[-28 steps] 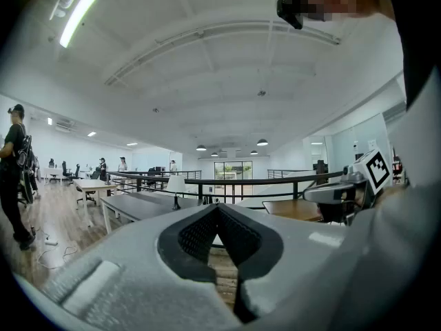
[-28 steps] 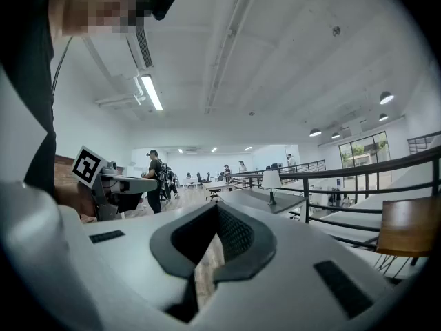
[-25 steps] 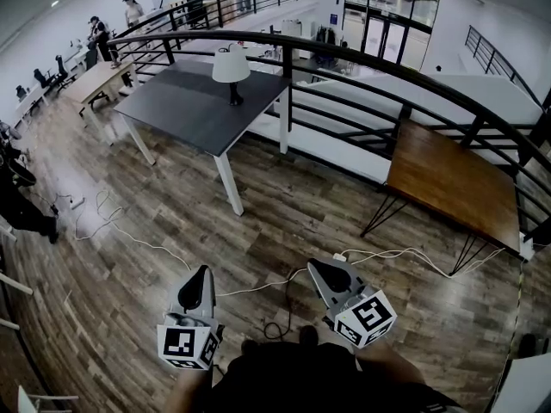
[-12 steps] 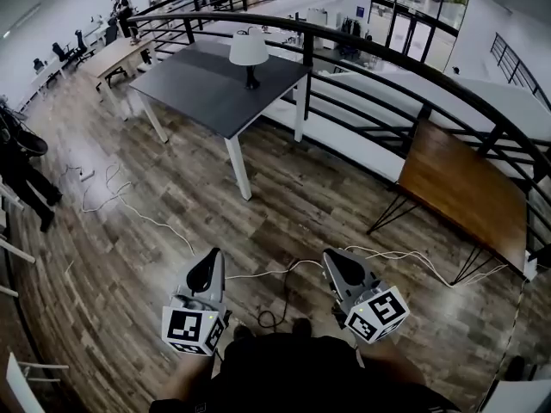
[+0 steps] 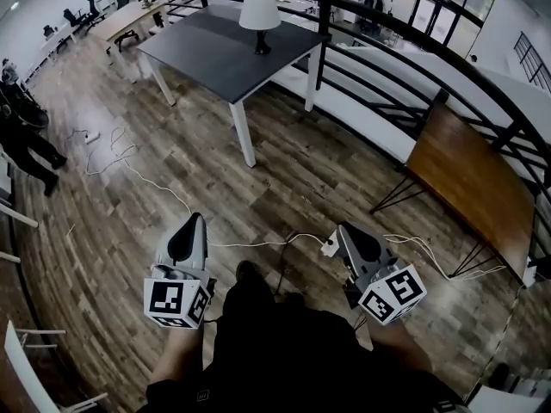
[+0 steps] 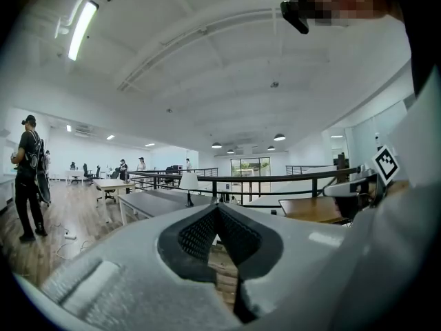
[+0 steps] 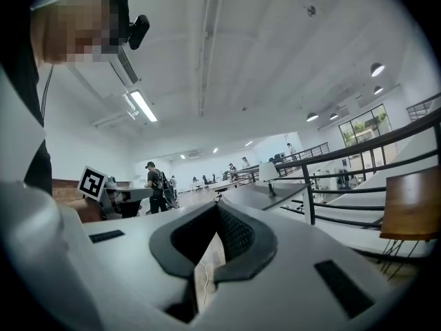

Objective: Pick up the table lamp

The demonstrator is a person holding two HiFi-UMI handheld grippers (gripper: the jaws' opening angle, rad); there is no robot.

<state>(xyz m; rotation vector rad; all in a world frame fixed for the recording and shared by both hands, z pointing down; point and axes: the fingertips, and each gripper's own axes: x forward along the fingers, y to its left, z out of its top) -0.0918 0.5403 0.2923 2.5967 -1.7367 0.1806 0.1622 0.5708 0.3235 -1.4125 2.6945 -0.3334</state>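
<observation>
Left gripper [image 5: 194, 222]: jaws pressed together, tips meeting, nothing btwn them (only floor shows thru the slot behind the pads). Right gripper [image 5: 346, 231]: same, closed tight & empty. Both are held low in front of the person, side by side w/ a gap btwn them.

Below them is a wood-plank floor [image 5: 284, 179]. A white cable [image 5: 146, 183] snakes across it to a small white plug block [image 5: 328, 248], which in head view sits just beside the right gripper's tip. Further out a black metal railing [image 5: 321, 37] curves across the room, and a brown wooden table [image 5: 469, 188] on thin dark legs stands by it at right. The room is a big open office w/ white ceiling & strip lights. A person in dark clothes [image 5: 21, 140] stands at the far left edge.

Table lamp [image 5: 260, 20]: pale shade flaring downward, slim dark stem & base, upright. It stands on a grey table [image 5: 207, 54] w/ white legs, near the far edge, close to the railing.

Rel. to the grippers, the lamp is well apart from both, ahead across the floor, touched by neither. In left gripper view it shows just above-left of the closed tips; in right gripper view, above & to the right.
</observation>
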